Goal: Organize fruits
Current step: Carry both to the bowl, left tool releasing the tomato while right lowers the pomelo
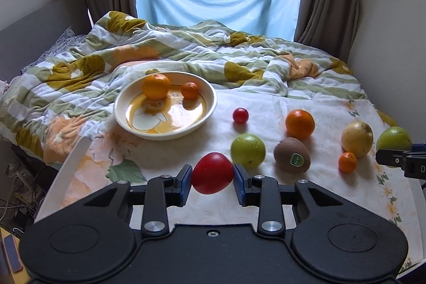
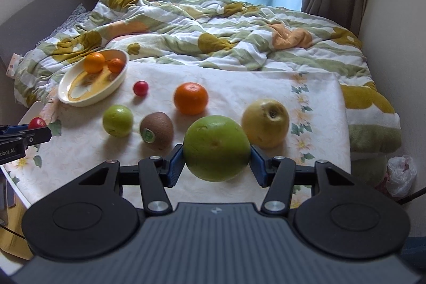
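My left gripper [image 1: 212, 178] is shut on a red tomato [image 1: 212, 173], held above the white cloth near its front edge. My right gripper [image 2: 217, 159] is shut on a large green fruit [image 2: 216, 148]; it also shows at the right edge of the left wrist view [image 1: 394, 141]. A cream bowl [image 1: 125, 116] at the back left holds an orange [image 1: 156, 86] and a small mandarin [image 1: 190, 90]. On the cloth lie a cherry tomato [image 1: 240, 115], a green apple [image 1: 247, 151], a kiwi [image 1: 292, 155], an orange [image 1: 300, 124], a yellow pear [image 1: 357, 139] and a small mandarin [image 1: 347, 162].
A rumpled flowered quilt [image 1: 186, 49] covers the bed behind the cloth. Curtains and a window stand at the back, a wall on the right. A white plastic bag [image 2: 400, 175] lies on the floor at the right. Cables [image 1: 18, 193] lie on the floor at the left.
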A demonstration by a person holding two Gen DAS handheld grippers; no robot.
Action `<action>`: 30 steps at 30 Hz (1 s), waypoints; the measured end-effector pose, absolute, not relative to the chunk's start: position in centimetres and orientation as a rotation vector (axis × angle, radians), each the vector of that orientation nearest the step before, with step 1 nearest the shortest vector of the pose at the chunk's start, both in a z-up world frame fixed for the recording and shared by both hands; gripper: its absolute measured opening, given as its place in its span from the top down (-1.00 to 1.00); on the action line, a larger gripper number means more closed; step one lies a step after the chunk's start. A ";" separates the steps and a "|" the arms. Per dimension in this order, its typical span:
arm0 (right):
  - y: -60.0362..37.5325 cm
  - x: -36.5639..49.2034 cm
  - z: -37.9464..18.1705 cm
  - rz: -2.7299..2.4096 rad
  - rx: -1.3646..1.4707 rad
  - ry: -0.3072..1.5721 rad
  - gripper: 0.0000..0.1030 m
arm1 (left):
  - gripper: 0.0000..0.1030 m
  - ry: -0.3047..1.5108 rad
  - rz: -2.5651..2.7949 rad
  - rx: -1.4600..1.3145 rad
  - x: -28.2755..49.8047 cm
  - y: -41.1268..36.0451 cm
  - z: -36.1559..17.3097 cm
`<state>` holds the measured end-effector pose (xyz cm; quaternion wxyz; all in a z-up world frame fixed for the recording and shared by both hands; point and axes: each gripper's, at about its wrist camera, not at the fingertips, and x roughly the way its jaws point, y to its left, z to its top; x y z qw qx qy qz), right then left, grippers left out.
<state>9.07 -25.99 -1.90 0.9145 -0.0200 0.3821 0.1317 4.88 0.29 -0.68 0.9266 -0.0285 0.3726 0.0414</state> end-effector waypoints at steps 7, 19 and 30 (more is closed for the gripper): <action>-21.5 8.9 -0.3 0.292 -0.027 0.791 -0.32 | 0.29 0.766 0.073 -0.069 6.2 4.5 0.2; -12.4 12.3 0.3 0.298 -0.001 0.812 -0.32 | 0.29 0.800 0.036 -0.030 12.1 11.4 -0.5; -4.6 17.9 -1.6 0.319 0.008 0.851 -0.32 | 0.29 0.859 -0.009 0.032 19.4 15.8 -3.4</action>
